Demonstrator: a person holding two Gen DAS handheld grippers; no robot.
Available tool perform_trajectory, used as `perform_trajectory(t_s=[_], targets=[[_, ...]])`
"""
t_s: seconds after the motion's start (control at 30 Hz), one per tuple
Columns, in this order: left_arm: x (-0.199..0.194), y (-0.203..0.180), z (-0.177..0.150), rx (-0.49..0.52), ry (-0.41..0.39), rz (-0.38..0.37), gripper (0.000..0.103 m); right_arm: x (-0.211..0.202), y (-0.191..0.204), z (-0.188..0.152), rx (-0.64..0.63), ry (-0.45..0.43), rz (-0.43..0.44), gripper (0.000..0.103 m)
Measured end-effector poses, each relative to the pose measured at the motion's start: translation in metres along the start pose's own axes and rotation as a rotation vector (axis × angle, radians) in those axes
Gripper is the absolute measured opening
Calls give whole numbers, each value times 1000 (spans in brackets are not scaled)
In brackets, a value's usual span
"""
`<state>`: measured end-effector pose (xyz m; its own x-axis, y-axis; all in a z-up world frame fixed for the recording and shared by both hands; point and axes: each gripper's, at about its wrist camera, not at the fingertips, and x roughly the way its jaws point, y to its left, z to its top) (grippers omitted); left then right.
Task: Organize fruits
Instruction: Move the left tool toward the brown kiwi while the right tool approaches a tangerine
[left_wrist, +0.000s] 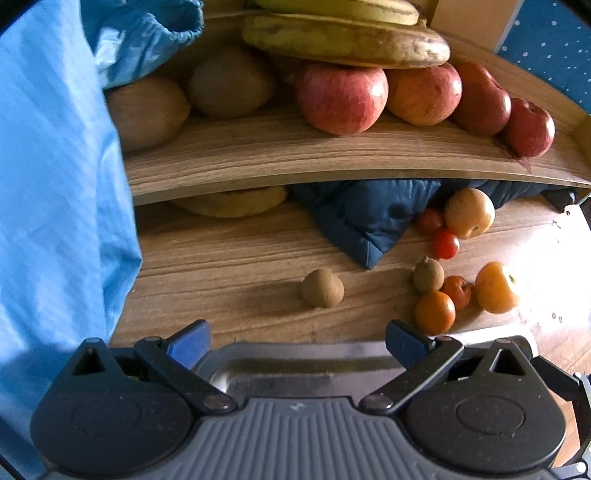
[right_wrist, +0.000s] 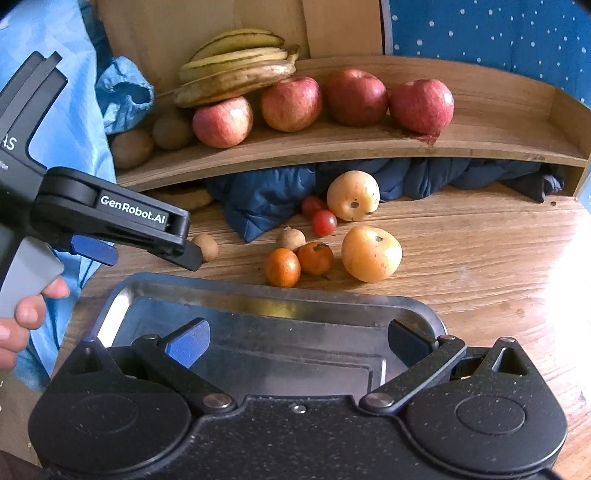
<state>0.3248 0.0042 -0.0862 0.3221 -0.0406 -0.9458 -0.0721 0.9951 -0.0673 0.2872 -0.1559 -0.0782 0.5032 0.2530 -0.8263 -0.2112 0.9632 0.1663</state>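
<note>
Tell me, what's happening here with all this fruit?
A person holds two open, empty grippers, the left gripper and the right gripper, over an empty metal tray. Small oranges, yellow round fruits, cherry tomatoes and brown kiwis lie loose on the wooden table. Red apples sit on the shelf.

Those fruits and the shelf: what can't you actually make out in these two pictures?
- Yellow thing under the shelf: left wrist view, the shelf board covers most of it, so it cannot be identified.
- Tray: right wrist view, the right gripper covers its near part.
- Brown fruits on the shelf: type unclear.
- Table's right side: washed out by glare.
</note>
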Motion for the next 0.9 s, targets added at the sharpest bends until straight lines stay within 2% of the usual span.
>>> perform_trajectory(t_s=[0.1,0.37,0.67,0.9], targets=[[6,0,6,7,9,-2,102,8,-1,4,9,7,4,102],[20,4,17,11,32,-9,102,31,2,19,34,19,8,93],[27,6,22,9,34,-48,102,46,5,28,65,40,54,85],[26,3,26,14,20,-89,89,52,6,34,62,39,63,75]])
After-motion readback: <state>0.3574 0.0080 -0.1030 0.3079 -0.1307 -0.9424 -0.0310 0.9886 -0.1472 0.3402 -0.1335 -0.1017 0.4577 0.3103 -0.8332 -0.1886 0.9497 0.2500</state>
